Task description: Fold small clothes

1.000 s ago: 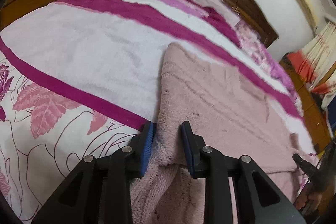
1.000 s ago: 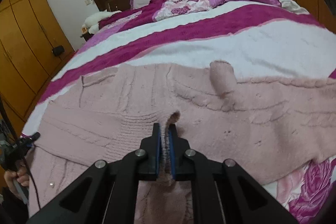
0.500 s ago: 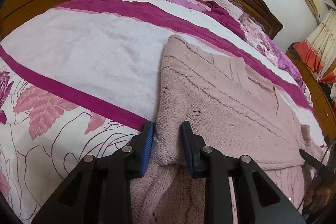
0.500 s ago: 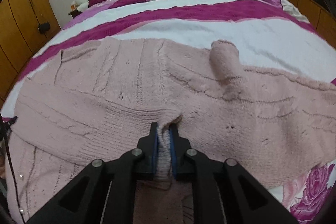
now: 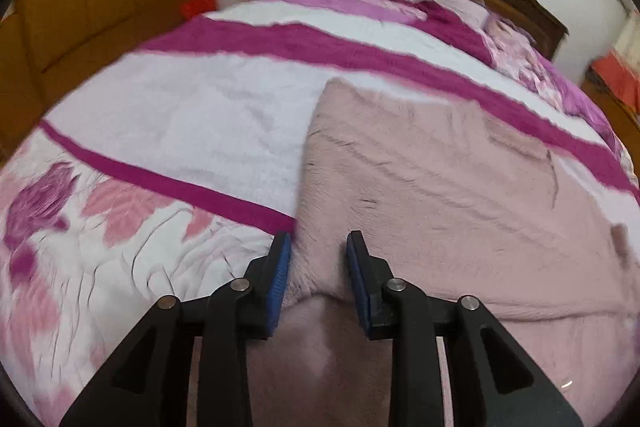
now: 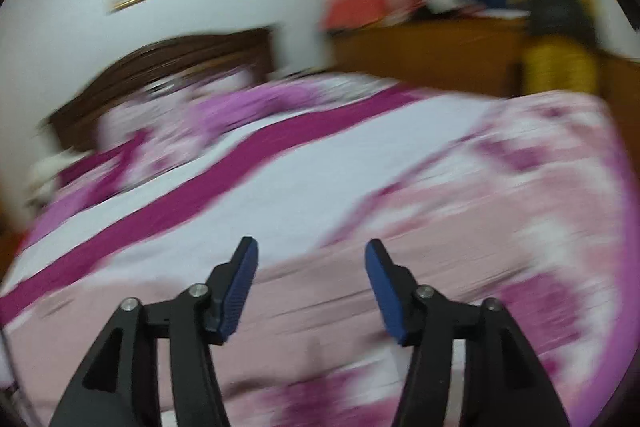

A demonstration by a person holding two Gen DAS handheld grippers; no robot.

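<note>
Since a second ago, the right hand-held gripper (image 6: 311,267) has let go of the sweater fold it pinched and has swung away to the right; its jaws are opening, nothing between them. On the bed (image 5: 192,131) the pink knitted sweater (image 5: 440,195) lies spread flat across the striped cover, now folded over on itself. At its near edge, the left hand-held gripper (image 5: 319,259) is just starting to open, with a thick bunch of the knit between its blue pads. I think the risk is there: if this hand lifts away before the knit is fully released, it may drag the edge and undo the fold.
</note>
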